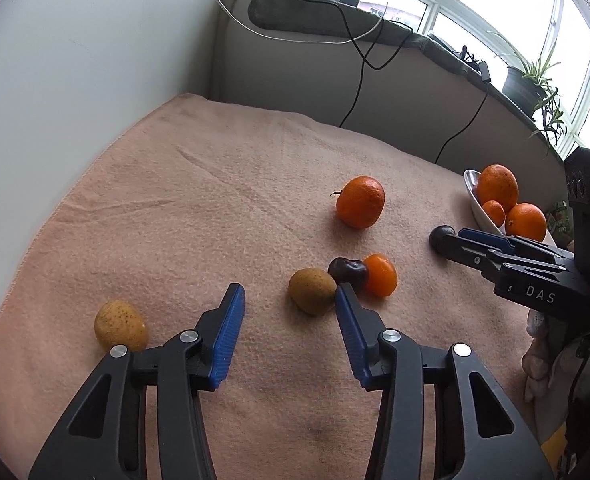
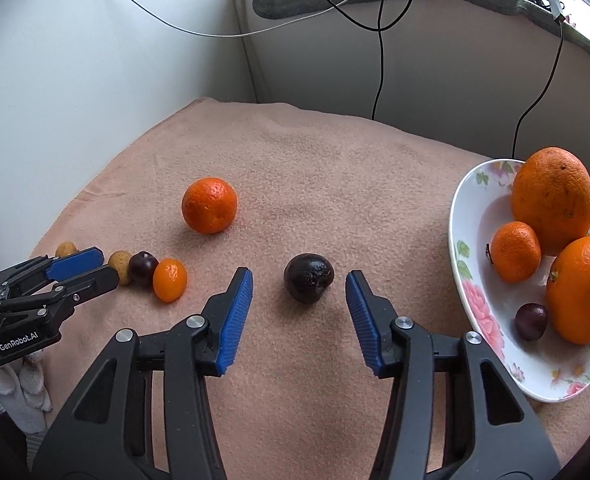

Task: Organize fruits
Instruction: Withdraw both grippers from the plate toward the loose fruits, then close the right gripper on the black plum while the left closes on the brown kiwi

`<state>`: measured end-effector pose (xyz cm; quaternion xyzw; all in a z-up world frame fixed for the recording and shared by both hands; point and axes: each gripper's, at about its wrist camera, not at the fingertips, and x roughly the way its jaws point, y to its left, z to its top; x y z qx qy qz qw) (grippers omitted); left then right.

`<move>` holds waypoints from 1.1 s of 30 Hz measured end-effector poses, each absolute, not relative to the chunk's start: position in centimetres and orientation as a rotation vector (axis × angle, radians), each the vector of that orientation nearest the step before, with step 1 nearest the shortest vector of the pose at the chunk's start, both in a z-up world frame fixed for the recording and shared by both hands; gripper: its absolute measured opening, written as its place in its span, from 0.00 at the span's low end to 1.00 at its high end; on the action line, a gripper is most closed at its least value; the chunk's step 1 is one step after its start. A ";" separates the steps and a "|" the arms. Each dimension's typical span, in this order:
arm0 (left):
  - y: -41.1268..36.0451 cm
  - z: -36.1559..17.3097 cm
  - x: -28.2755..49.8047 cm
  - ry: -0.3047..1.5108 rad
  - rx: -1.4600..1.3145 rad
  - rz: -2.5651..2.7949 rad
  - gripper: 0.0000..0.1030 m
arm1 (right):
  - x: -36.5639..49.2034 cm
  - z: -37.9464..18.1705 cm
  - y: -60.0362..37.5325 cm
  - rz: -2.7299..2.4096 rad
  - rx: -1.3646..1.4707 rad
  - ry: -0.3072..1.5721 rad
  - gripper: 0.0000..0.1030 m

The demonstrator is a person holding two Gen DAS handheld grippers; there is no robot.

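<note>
My right gripper (image 2: 299, 280) is open, its blue pads either side of a wrinkled dark plum (image 2: 309, 278) on the pink blanket. The floral plate (image 2: 471, 280) on the right holds three oranges, the largest (image 2: 553, 200) at the back, and a small dark fruit (image 2: 531, 321). My left gripper (image 1: 289, 296) is open and empty above the blanket; a brownish fruit (image 1: 311, 291), a dark cherry (image 1: 347, 272) and a small orange kumquat (image 1: 381, 274) lie just beyond its right finger. A mandarin (image 1: 361, 202) lies further out. A speckled yellow fruit (image 1: 121, 325) lies at the left.
The blanket (image 1: 175, 200) covers the table against a white wall on the left and a grey panel behind. Cables (image 2: 379, 80) hang down the back. A windowsill with a potted plant (image 1: 531, 80) runs along the far right. The plate also shows in the left wrist view (image 1: 475, 196).
</note>
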<state>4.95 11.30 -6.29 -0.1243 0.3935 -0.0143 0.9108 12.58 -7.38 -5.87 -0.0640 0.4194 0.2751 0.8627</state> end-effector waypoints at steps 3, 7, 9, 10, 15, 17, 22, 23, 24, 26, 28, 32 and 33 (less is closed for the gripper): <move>11.4 -6.3 5.3 0.815 -0.265 -0.038 0.44 | 13.1 -6.1 -7.1 0.575 -0.147 0.887 0.49; 11.2 -6.4 5.4 0.822 -0.259 -0.048 0.44 | 13.4 -6.4 -7.1 0.568 -0.149 0.902 0.46; 11.2 -6.4 5.4 0.824 -0.254 -0.055 0.43 | 13.7 -6.6 -7.2 0.565 -0.141 0.912 0.46; 11.1 -6.4 5.4 0.827 -0.247 -0.058 0.43 | 13.8 -6.7 -7.2 0.566 -0.137 0.916 0.46; 10.5 -6.7 6.0 0.848 -0.215 -0.068 0.37 | 14.1 -6.8 -7.2 0.565 -0.138 0.920 0.41; 10.6 -6.7 6.2 0.850 -0.227 -0.074 0.33 | 14.1 -6.9 -7.2 0.563 -0.141 0.919 0.36; 10.8 -6.6 6.1 0.840 -0.245 -0.080 0.26 | 14.2 -6.9 -7.2 0.561 -0.138 0.915 0.28; 10.8 -6.6 6.1 0.838 -0.239 -0.079 0.26 | 14.2 -6.9 -7.2 0.561 -0.138 0.915 0.28; 10.8 -6.6 6.0 0.837 -0.238 -0.078 0.26 | 14.2 -6.8 -7.2 0.563 -0.138 0.913 0.28; 10.9 -6.5 6.0 0.833 -0.246 -0.077 0.26 | 14.0 -6.7 -7.2 0.565 -0.137 0.907 0.28; 11.0 -6.4 5.8 0.826 -0.253 -0.073 0.26 | 13.8 -6.5 -7.3 0.566 -0.136 0.897 0.28; 11.2 -5.9 5.2 0.810 -0.274 -0.073 0.26 | 13.1 -5.8 -7.8 0.571 -0.130 0.872 0.28; 11.3 -5.7 5.1 0.805 -0.280 -0.076 0.26 | 12.9 -5.6 -8.0 0.571 -0.125 0.867 0.28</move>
